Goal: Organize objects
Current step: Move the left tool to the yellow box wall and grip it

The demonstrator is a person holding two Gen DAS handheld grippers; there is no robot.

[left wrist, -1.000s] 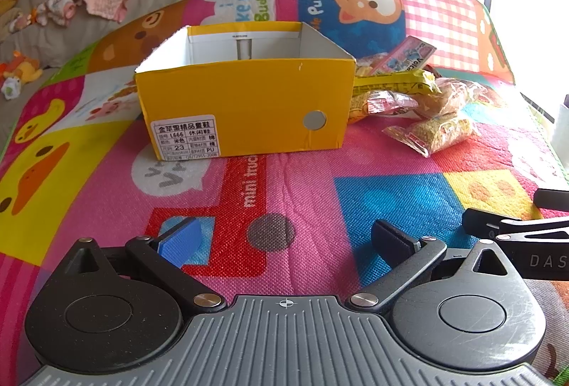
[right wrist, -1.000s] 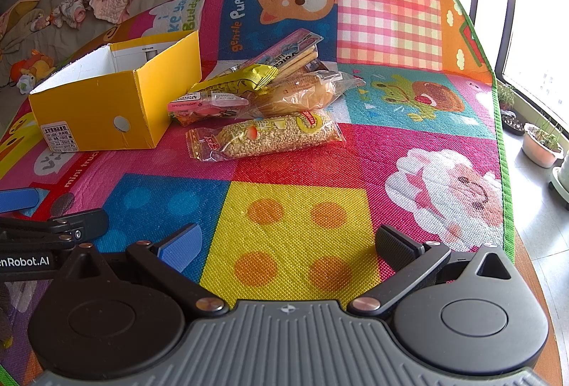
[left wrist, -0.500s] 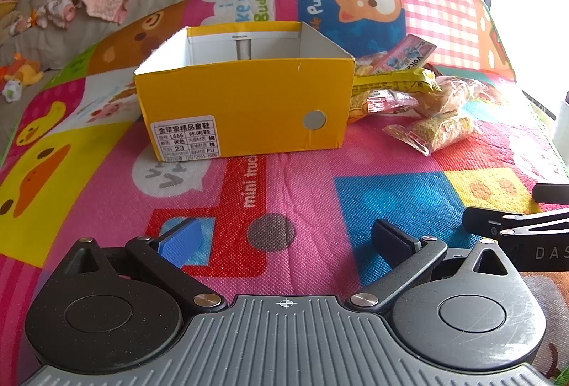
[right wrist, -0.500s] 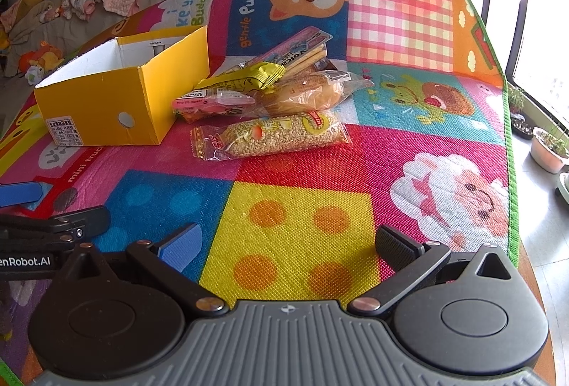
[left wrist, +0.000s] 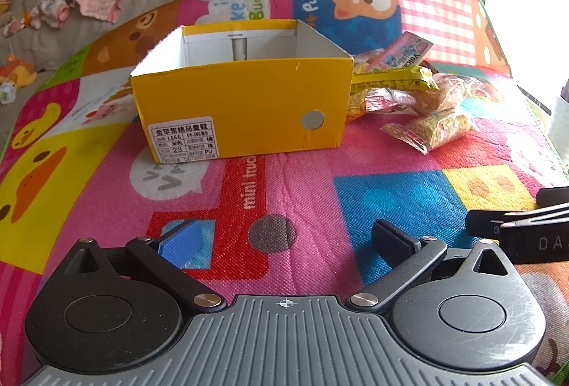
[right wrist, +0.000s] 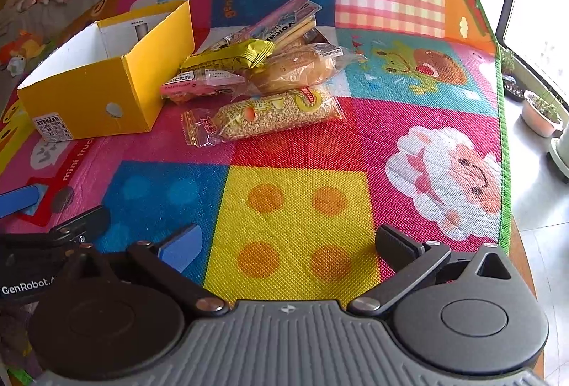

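A yellow cardboard box (left wrist: 242, 108) stands open-topped on a cartoon-print play mat (right wrist: 295, 208), its white inside showing nothing but bare walls from these angles. Just beside its right end lies a heap of five wrapped snacks: a grain bar packet (right wrist: 265, 117) nearest, a bagged bun (right wrist: 295, 68), a pink packet (right wrist: 202, 84), a yellow packet (right wrist: 227, 57) and a biscuit-stick pack (right wrist: 277, 25). The left gripper (left wrist: 284, 238) and right gripper (right wrist: 286, 242) hover low over the mat, fingers spread wide, holding nothing.

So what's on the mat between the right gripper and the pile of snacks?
Nothing. In the right wrist view only bare play mat lies between the open right hand-held gripper and the nearest snack, the grain bar packet.
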